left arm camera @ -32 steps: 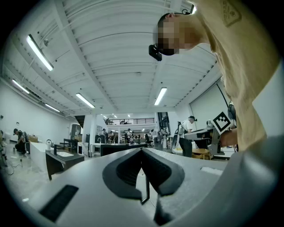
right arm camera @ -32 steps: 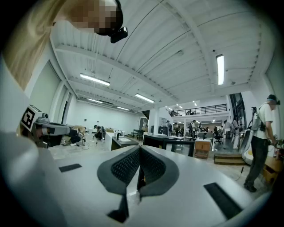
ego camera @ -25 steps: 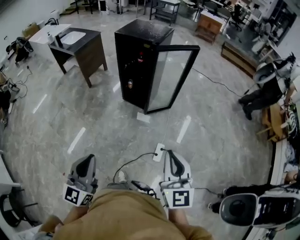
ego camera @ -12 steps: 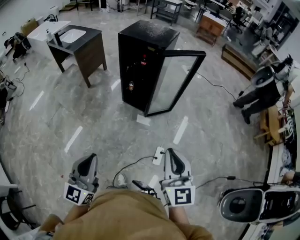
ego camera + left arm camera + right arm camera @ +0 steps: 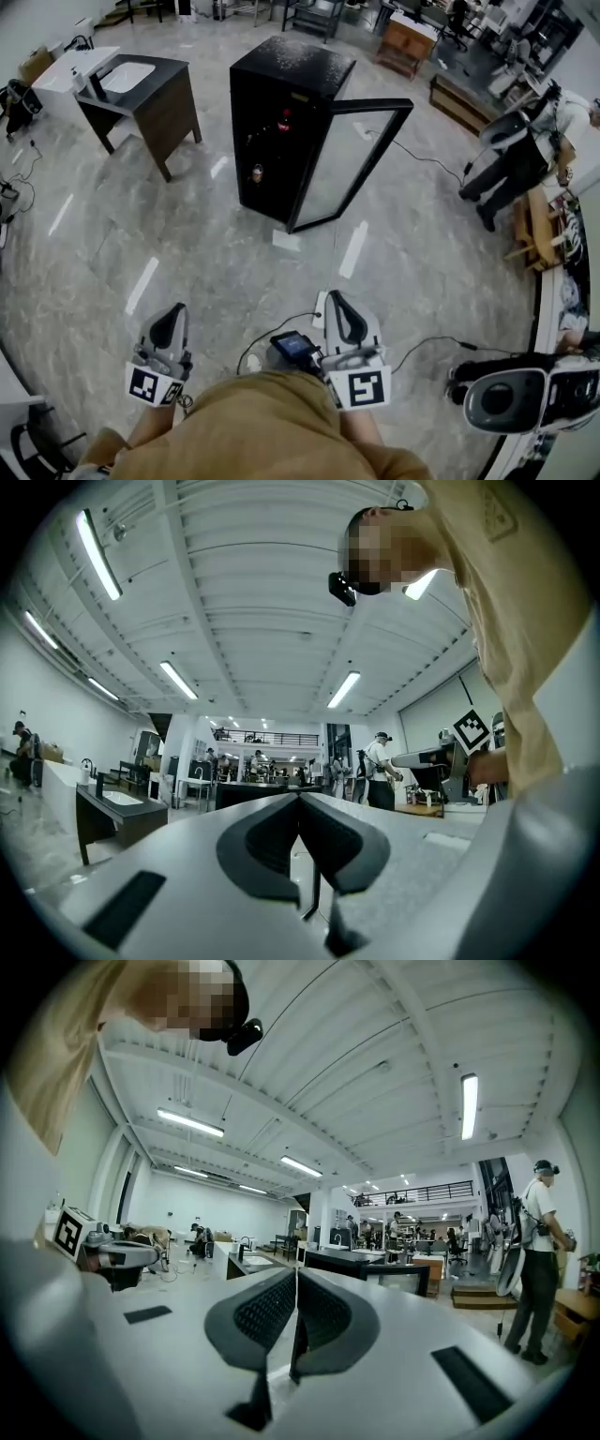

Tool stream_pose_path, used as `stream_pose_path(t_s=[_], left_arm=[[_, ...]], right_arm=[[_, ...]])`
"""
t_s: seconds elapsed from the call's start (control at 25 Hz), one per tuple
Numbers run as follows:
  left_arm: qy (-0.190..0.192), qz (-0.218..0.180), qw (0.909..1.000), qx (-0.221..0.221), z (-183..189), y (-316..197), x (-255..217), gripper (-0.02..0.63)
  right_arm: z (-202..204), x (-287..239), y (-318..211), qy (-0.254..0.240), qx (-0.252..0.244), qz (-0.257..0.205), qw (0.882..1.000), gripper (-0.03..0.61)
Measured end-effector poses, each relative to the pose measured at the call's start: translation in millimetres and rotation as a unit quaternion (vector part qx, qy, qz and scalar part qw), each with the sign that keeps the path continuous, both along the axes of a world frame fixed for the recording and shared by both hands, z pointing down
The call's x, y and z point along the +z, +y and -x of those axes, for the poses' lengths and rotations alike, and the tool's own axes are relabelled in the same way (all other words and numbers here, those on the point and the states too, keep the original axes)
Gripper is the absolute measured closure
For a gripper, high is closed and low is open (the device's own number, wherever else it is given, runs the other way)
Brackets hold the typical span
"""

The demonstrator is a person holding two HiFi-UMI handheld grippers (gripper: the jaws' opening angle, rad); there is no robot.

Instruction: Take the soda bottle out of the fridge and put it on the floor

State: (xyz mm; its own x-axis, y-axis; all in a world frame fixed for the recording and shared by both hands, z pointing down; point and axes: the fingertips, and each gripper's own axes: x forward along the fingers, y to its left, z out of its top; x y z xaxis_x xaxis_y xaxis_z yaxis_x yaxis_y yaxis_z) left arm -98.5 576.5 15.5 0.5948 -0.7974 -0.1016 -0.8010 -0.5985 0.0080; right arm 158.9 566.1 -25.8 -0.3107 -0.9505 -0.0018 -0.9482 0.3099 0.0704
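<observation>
Approach: grey left gripper [image 5: 174, 317] and right gripper [image 5: 339, 306], jaws together and empty, stand well apart from the open black glass-doored fridge [image 5: 291, 66] — its upper shelf apparently holds the red-topped soda bottle [image 5: 283, 120] — so part one pair before reaching in.

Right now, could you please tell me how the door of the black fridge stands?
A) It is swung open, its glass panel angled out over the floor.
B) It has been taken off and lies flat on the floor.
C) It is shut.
A: in the head view the glass door stands upright, swung out from the black fridge, leaving its inside open to view.
</observation>
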Motion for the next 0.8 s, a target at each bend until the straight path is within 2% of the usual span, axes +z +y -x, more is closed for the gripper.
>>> stream_pose_path(t_s=[0.16, 0.36, 0.56, 0.8], left_arm=[[0.006, -0.003, 1.0000, 0.004, 4, -16, -1, 0.612], [0.005, -0.009, 0.9999, -0.002, 1, -42, 3, 0.612], [0.006, -0.015, 0.9995, -0.028, -5, -97, 4, 0.612], [-0.019, -0.013, 0.9996, -0.014, -43, -189, 7, 0.612]], right_arm=[[5, 2, -16, 0.003, -0.002, 0.002, 1.000, 0.577], [19, 13, -55, 0.001, -0.030, 0.002, 1.000, 0.577], [18, 18, -126, -0.004, -0.058, -0.006, 0.998, 0.577], [-8, 23, -224, -0.022, -0.066, -0.013, 0.997, 0.577]])
